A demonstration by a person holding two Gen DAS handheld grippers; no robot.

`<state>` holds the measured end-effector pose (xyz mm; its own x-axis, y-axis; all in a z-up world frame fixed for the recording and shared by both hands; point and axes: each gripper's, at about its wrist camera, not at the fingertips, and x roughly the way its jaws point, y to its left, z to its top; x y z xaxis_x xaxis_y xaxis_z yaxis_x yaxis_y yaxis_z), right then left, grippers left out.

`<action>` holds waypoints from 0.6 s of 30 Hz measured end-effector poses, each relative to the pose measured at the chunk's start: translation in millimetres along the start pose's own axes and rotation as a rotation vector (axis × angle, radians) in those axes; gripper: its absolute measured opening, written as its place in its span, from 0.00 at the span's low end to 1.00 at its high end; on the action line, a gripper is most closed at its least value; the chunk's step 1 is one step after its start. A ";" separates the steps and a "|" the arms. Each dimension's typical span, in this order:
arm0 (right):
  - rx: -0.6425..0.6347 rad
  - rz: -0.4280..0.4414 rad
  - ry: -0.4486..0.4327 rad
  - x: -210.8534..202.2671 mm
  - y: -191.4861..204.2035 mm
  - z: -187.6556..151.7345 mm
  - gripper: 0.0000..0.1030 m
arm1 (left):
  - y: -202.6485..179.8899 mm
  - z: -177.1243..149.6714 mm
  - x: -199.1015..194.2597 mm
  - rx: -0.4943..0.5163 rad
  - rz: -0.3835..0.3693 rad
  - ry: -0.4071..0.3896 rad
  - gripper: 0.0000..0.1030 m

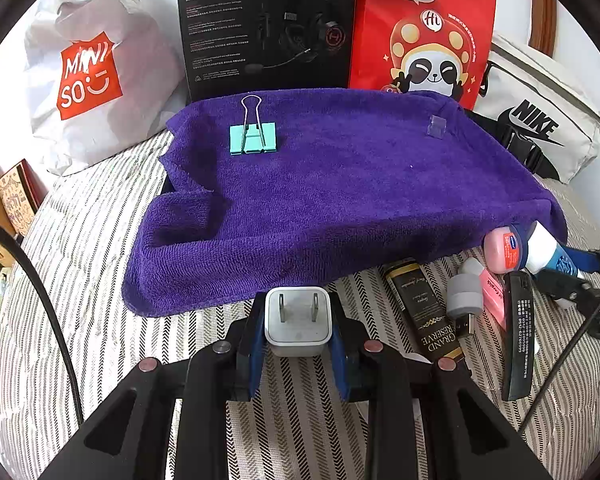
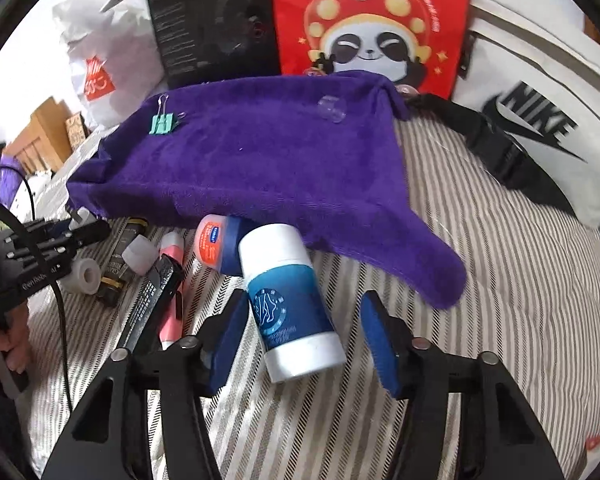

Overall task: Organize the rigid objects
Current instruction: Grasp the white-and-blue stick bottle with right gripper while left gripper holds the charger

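**Left gripper pinches the charger; right jaws flank the bottle**

Your left gripper (image 1: 298,330) is clamped on a white charger (image 1: 297,322), its two prongs pointing up and away from you, toward the purple towel (image 1: 340,184). The charger hangs just above the striped bedcover (image 1: 100,300), near the towel's front edge.

Your right gripper (image 2: 306,338) stands spread around a blue-and-white bottle (image 2: 290,304). The bottle lies on the bedcover, its long axis running from near you up and to the left, far end touching the towel's edge. The left pad (image 2: 230,340) is close beside it; the right pad stands clear, so nothing is pinched.

A pink tin (image 2: 210,246) lies just beyond the bottle, partly tucked under the towel. On the towel sit a green binder clip (image 1: 253,139) and a small clear piece (image 1: 437,125), too faint to identify.
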<state>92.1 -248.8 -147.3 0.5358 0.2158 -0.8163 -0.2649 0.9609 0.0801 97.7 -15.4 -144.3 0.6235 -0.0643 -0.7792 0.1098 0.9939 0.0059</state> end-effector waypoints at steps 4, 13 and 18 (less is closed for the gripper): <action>-0.062 -0.065 -0.010 7.8 13.7 -3.0 0.50 | 0.2 -0.1 -0.4 -0.002 -0.001 0.000 0.26; -0.049 -0.057 -0.043 10.0 13.2 -4.6 0.55 | 1.2 0.0 -0.6 -0.005 -0.008 -0.001 0.26; -0.048 -0.051 -0.047 10.2 12.8 -3.8 0.57 | 1.0 -0.2 -1.1 -0.006 -0.009 -0.002 0.25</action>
<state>91.1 -234.9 -156.8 0.5861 0.1755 -0.7910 -0.2736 0.9618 0.0107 97.0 -14.3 -143.5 0.6240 -0.0734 -0.7779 0.1110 0.9938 -0.0047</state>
